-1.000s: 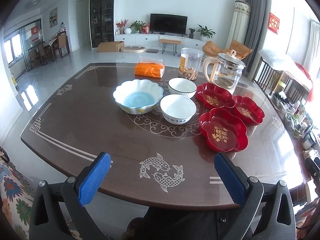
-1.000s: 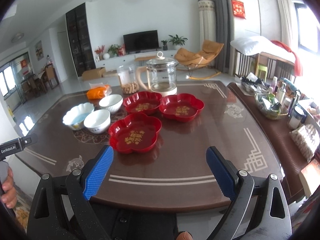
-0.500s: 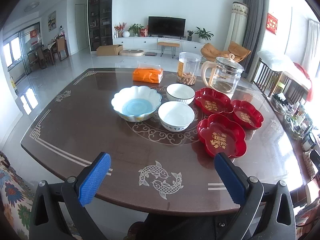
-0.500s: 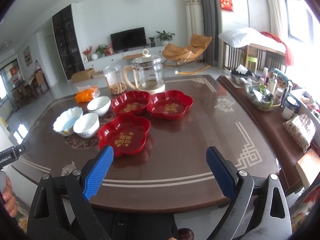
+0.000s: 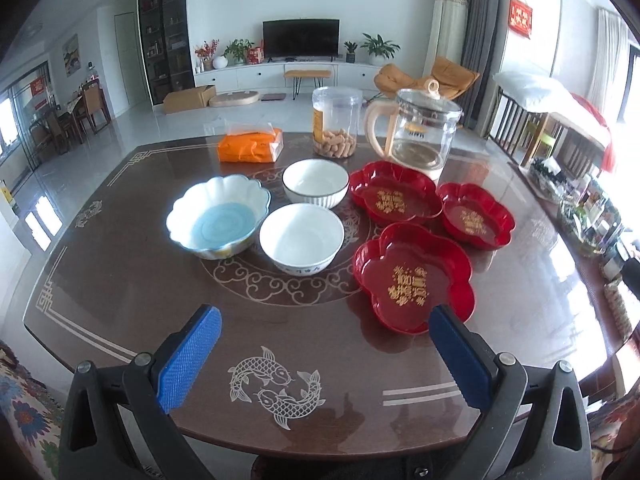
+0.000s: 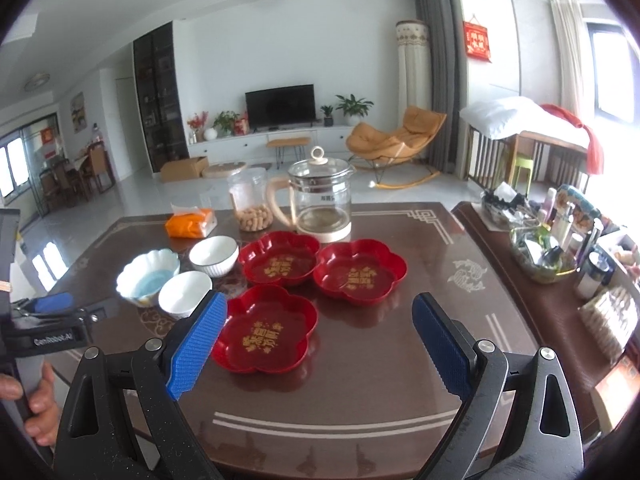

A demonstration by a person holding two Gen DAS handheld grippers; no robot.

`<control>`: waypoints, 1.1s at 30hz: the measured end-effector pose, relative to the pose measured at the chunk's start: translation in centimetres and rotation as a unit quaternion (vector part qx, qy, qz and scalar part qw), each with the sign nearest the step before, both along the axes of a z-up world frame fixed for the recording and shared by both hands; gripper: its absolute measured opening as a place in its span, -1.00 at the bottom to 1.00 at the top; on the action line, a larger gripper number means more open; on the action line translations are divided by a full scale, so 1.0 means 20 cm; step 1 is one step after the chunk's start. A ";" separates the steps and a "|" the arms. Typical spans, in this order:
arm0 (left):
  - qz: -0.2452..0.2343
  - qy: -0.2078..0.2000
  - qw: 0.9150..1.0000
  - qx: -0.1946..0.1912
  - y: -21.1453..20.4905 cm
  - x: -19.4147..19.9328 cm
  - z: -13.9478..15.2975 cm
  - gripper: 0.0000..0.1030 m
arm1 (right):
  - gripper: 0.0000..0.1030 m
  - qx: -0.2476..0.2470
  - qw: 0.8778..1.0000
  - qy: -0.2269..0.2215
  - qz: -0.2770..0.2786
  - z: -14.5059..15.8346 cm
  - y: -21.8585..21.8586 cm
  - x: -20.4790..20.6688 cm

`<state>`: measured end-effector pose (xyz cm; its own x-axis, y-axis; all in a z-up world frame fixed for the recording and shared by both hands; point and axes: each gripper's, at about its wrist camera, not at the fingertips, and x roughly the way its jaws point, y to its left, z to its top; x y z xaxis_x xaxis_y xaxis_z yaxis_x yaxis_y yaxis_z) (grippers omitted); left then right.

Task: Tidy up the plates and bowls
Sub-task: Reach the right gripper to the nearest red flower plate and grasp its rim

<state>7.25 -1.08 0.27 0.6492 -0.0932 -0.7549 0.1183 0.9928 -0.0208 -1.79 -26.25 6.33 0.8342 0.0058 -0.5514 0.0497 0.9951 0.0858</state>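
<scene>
- Left gripper point(image 5: 325, 354): jaws spread wide, nothing between the blue ribbed pads point(image 5: 188, 358); poised over the near edge of the dark table point(image 5: 120, 296).
- Right gripper point(image 6: 318, 346): likewise spread and empty, just short of the nearest red plate point(image 6: 266, 330).
- Three red plates, glossy, flower-lobed, gold characters at centre: nearest point(image 5: 414, 282), far left point(image 5: 394, 198), far right point(image 5: 476, 216); clustered close together on the table's right half.
- Two plain white bowls, near point(image 5: 302, 238) and far point(image 5: 315, 182), beside the plates.
- Scalloped white bowl with pale blue well point(image 5: 218, 216), leftmost.
- Behind: orange packet point(image 5: 250, 146), clear snack jar point(image 5: 336, 128), glass kettle point(image 5: 420, 132).
</scene>
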 end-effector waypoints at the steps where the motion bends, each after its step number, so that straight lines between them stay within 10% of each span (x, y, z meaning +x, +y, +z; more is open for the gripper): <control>1: -0.002 0.011 1.000 0.007 0.00 0.01 -0.05 0.99 | 0.85 0.006 1.000 0.015 0.006 -0.04 -0.01 0.02; 11: -0.033 0.133 0.990 0.019 -0.14 0.29 -0.45 0.99 | 0.85 0.081 0.965 0.243 0.060 -0.60 -0.19 0.51; 16: 0.010 0.160 0.987 0.008 -0.18 0.47 -0.57 0.94 | 0.85 0.135 0.948 0.283 0.057 -0.72 -0.25 0.85; 33: 0.061 0.222 0.971 -0.063 -0.17 0.55 -0.76 0.16 | 0.79 0.039 0.934 0.332 0.127 -0.96 -0.04 1.26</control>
<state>18.20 -4.50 -15.01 0.2745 -0.1458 -0.9505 -0.0473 0.9852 -0.1648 23.41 -27.12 -12.77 0.2750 0.2181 -0.9364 -0.1185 0.9742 0.1921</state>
